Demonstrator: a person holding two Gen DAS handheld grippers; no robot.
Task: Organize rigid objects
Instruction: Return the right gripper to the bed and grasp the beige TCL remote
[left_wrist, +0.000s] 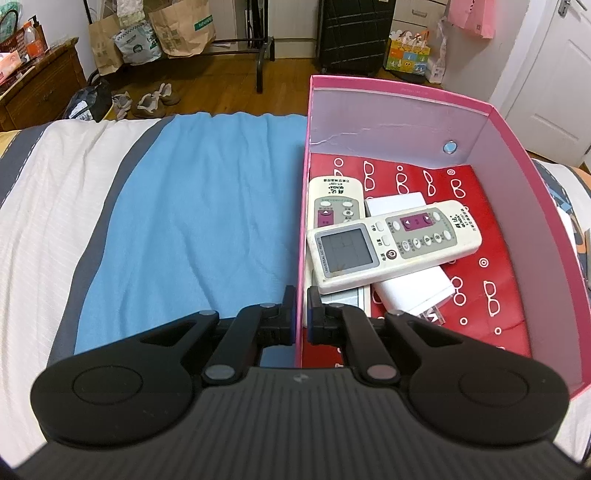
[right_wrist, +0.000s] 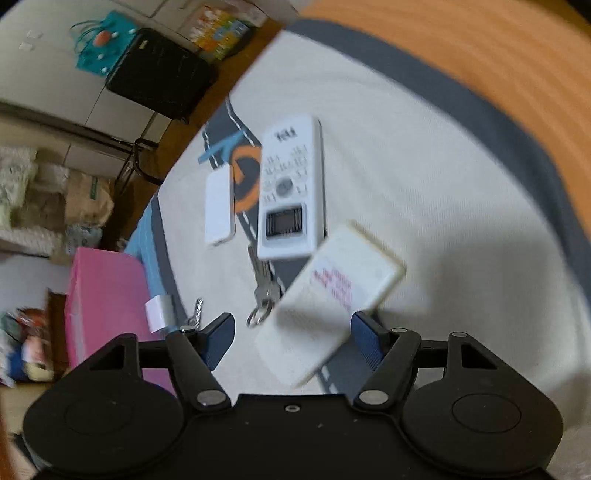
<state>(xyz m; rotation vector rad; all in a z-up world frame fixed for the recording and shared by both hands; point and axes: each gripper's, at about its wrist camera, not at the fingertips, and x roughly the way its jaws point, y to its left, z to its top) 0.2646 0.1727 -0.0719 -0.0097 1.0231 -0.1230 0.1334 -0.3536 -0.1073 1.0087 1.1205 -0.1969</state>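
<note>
Inside the pink box (left_wrist: 491, 114): two remotes (left_wrist: 395, 243) (perhaps two adapters (left_wrist: 413, 291)).

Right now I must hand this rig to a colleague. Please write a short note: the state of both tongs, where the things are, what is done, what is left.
Left tongs: shut on the near left wall of the pink box.
Right tongs: open, over a cream remote lying back side up on the bed; not gripped.
Done: two remotes and white blocks already in the box.
Left: cream remote, white remote, keys, small white block, all on the bedspread.
</note>
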